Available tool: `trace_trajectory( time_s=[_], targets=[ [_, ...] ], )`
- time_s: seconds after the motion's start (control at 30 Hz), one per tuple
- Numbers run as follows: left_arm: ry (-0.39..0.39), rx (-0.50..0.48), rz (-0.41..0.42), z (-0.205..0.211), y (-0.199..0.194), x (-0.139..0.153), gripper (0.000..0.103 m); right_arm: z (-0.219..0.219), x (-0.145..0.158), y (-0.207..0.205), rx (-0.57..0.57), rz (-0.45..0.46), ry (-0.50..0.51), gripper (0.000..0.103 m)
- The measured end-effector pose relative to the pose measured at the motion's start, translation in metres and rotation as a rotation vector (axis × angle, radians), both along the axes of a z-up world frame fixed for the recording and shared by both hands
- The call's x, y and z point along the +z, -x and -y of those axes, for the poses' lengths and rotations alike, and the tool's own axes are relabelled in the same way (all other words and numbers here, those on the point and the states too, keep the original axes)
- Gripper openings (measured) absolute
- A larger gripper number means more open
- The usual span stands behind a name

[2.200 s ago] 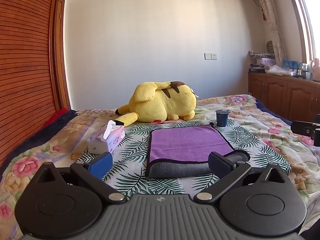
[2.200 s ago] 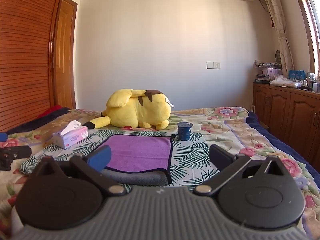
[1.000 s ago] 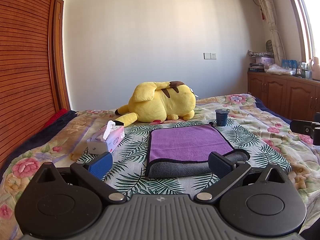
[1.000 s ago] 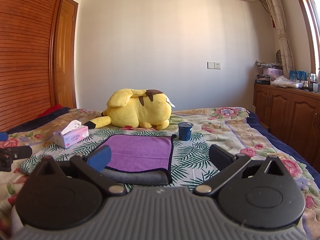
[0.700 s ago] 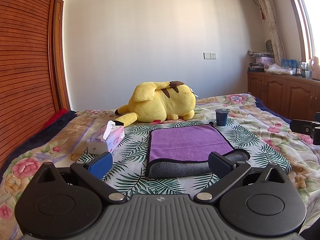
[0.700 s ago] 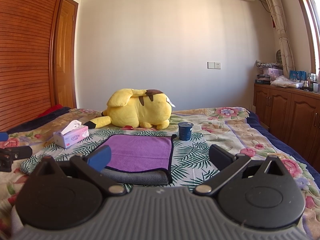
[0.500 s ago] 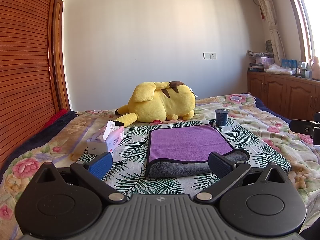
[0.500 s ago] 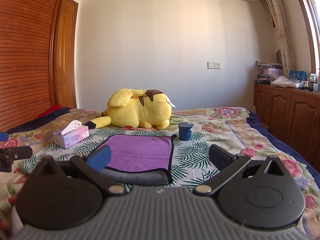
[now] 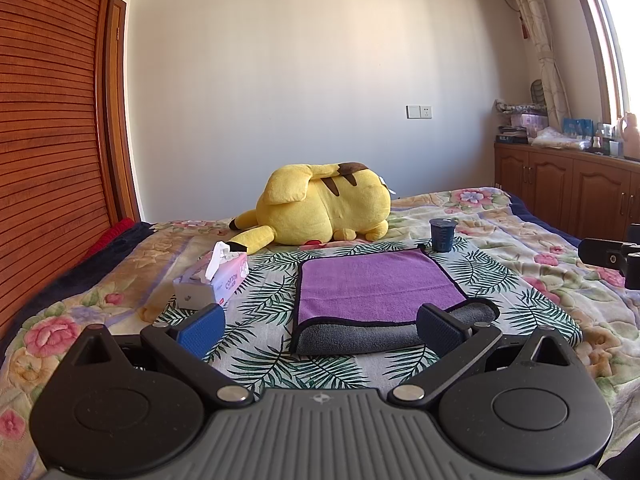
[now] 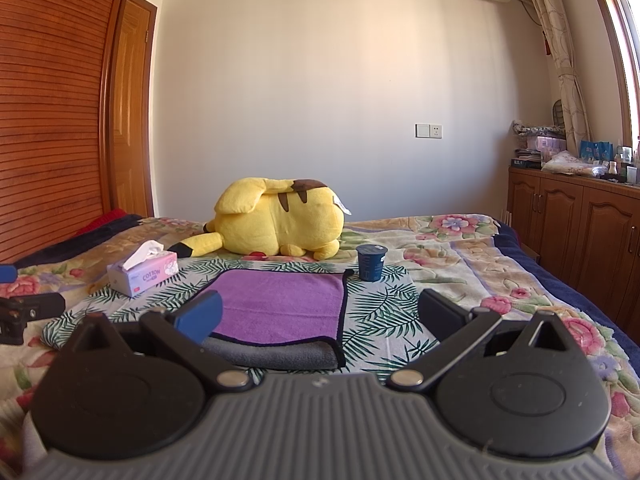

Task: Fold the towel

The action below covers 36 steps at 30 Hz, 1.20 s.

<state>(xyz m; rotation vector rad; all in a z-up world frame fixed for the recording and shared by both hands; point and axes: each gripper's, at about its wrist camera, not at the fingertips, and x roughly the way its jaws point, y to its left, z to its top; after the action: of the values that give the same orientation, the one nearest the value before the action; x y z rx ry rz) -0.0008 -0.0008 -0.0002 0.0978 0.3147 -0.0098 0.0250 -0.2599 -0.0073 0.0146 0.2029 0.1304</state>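
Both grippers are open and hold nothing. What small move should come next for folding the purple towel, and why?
Probably lower both grippers to the near edge of the purple towel. The left gripper and the right gripper are open and short of the towel, touching nothing. The towel lies flat on the bedspread, its near edge turned up to show the grey underside, which offers a place to pinch.
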Motion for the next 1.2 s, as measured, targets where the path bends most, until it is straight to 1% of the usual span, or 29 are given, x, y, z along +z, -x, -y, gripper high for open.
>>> trace_trajectory(
  time_s=[0.57, 0.77, 1.03, 1.2],
  targets=[
    [-0.002, 0.000, -0.005, 0.001, 0.001, 0.000, 0.087, -0.001, 0.000, 0.000, -0.001, -0.003, 0.003, 0.103],
    [-0.007, -0.003, -0.015, 0.003, -0.002, -0.004, 0.087, -0.004, 0.000, -0.001, 0.002, -0.009, 0.010, 0.103],
    [-0.019, -0.013, -0.040, 0.005, -0.005, -0.006, 0.087, -0.009, -0.002, -0.007, 0.026, -0.042, 0.027, 0.103],
    [-0.020, -0.023, -0.062, 0.007, -0.009, -0.009, 0.087, -0.012, -0.004, -0.014, 0.035, -0.081, 0.033, 0.103]
  ],
)
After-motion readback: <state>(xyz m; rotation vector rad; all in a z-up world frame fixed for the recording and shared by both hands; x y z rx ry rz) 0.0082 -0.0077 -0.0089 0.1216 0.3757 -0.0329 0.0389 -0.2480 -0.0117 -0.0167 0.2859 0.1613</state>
